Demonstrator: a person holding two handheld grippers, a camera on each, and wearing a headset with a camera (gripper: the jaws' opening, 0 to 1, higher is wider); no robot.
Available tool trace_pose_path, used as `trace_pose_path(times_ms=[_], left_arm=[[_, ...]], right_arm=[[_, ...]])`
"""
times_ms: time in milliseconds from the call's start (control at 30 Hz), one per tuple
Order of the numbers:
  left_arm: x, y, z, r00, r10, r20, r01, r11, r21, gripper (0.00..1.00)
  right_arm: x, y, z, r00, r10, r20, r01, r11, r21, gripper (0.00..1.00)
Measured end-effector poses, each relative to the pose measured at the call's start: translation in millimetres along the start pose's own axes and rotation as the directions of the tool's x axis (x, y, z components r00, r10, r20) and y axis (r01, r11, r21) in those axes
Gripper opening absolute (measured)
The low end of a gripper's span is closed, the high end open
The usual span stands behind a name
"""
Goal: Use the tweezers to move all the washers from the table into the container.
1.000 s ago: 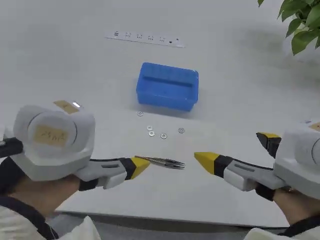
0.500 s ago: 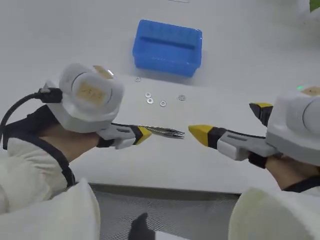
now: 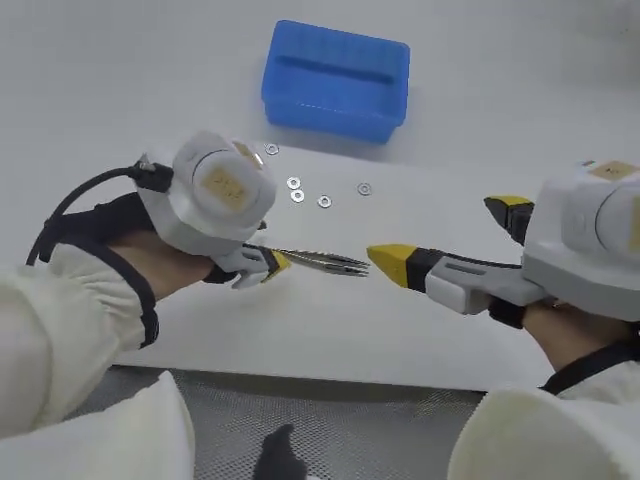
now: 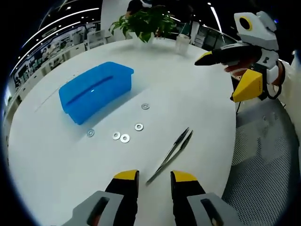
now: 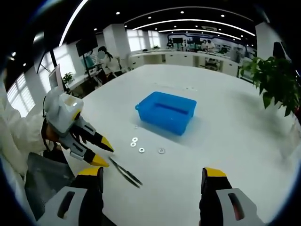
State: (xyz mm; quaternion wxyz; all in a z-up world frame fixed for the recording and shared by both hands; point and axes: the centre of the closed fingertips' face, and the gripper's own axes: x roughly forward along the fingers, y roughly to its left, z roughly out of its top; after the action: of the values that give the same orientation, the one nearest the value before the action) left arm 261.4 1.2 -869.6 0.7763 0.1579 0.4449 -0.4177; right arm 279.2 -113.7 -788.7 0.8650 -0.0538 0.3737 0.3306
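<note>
In the head view the left tool (image 3: pixel 276 262) sits left of centre. Its yellow tips are at the near end of the tweezers (image 3: pixel 322 262), which lie flat on the white table (image 3: pixel 470 330) with their points toward the right of the frame. In the left gripper view the left tool (image 4: pixel 155 176) rises from the bottom edge with its jaws narrow but parted. The butt of the tweezers (image 4: pixel 171 149) lies in the gap between the tips, and neither jaw visibly presses on it. From there the tweezers run up and to the right across the table. The right tool (image 3: pixel 448 230) comes in from the right of the head view, its jaws spread wide and holding nothing. Its nearer tip is just beside the tweezers' points but apart from them. The right gripper view shows the same wide spread of the right tool (image 5: pixel 153 173), with the tweezers (image 5: pixel 126 174) lying at lower left, between its jaws. The left tool (image 5: pixel 104 154) is at the left, at the tweezers' far end. Five washers (image 3: pixel 324 202) lie loose on the table in the upper middle of the head view, above the tweezers and below the blue container (image 3: pixel 330 115). One of them is off toward the container's lower left corner. The container stands upright near the top of the frame, and its inside cannot be made out. In the left gripper view the washers (image 4: pixel 124 138) are scattered between the tweezers and the container (image 4: pixel 99 96), which sits at upper left.
</note>
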Motion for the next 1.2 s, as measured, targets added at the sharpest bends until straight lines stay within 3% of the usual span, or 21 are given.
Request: trace_pose_path(times_ms=[100,167,233,433,533,600,700,800,833,933,1033,1200], left_arm=[[6.2,-6.4,-5.3,0.9985,-0.053,-0.015,0.054,0.998,0.043,0.24],[8.2,-3.0,-2.0,0.9993,-0.037,-0.003,0.038,0.998,0.059,0.22],[7.1,-2.7,-3.8,0.9989,-0.043,-0.018,0.044,0.994,0.099,0.15],[7.8,-7.3,-10.2,0.9963,-0.055,-0.066,0.07,0.963,0.261,0.0],[9.0,-13.3,-9.4,0.9961,-0.061,-0.064,0.078,0.943,0.323,0.0],[7.8,-14.5,-9.5,0.9966,-0.048,-0.068,0.068,0.94,0.334,0.0],[0.7,-16.8,-4.8,0.9975,-0.036,-0.061,0.055,0.934,0.353,0.0],[-10.9,-18.9,3.8,0.9989,-0.031,-0.034,0.041,0.929,0.367,0.0],[-17.3,-20.4,9.5,0.9993,-0.034,-0.014,0.037,0.93,0.366,0.0],[-32.1,-26.2,24.1,0.9976,-0.059,0.035,0.044,0.942,0.333,0.0],[-45.3,-31.1,37.7,0.9935,-0.075,0.085,0.044,0.947,0.318,0.0],[-56.4,-36.5,48.7,0.9902,-0.08,0.114,0.039,0.945,0.325,0.0]], right_arm=[[3.7,1.9,3.0,0.9998,0.02,0.006,-0.02,1.0,0.007,0.85],[5.6,2.0,4.3,0.9998,0.021,0.004,-0.021,1.0,-0.003,0.85],[8.6,1.5,5.9,0.9996,0.027,0.0,-0.027,1.0,-0.009,0.85],[12.8,7.2,7.2,0.9988,0.048,-0.01,-0.048,0.998,-0.039,0.83],[16.2,15.5,4.2,0.9954,0.089,-0.036,-0.092,0.993,-0.08,0.77],[18.5,23.5,2.2,0.9901,0.127,-0.059,-0.134,0.982,-0.132,0.7],[22.5,28.7,3.8,0.9901,0.132,-0.048,-0.139,0.974,-0.181,0.58],[30.3,38.2,-2.8,0.9786,0.185,-0.091,-0.201,0.953,-0.228,0.46],[33.9,42.7,-5.9,0.9723,0.205,-0.113,-0.228,0.939,-0.258,0.43],[40.9,54.3,-13.3,0.9538,0.258,-0.155,-0.293,0.912,-0.287,0.29],[50.0,63.8,-18.2,0.9395,0.288,-0.186,-0.334,0.891,-0.308,0.24],[55.8,79.2,-14.6,0.9239,0.326,-0.201,-0.38,0.844,-0.379,0.2]])
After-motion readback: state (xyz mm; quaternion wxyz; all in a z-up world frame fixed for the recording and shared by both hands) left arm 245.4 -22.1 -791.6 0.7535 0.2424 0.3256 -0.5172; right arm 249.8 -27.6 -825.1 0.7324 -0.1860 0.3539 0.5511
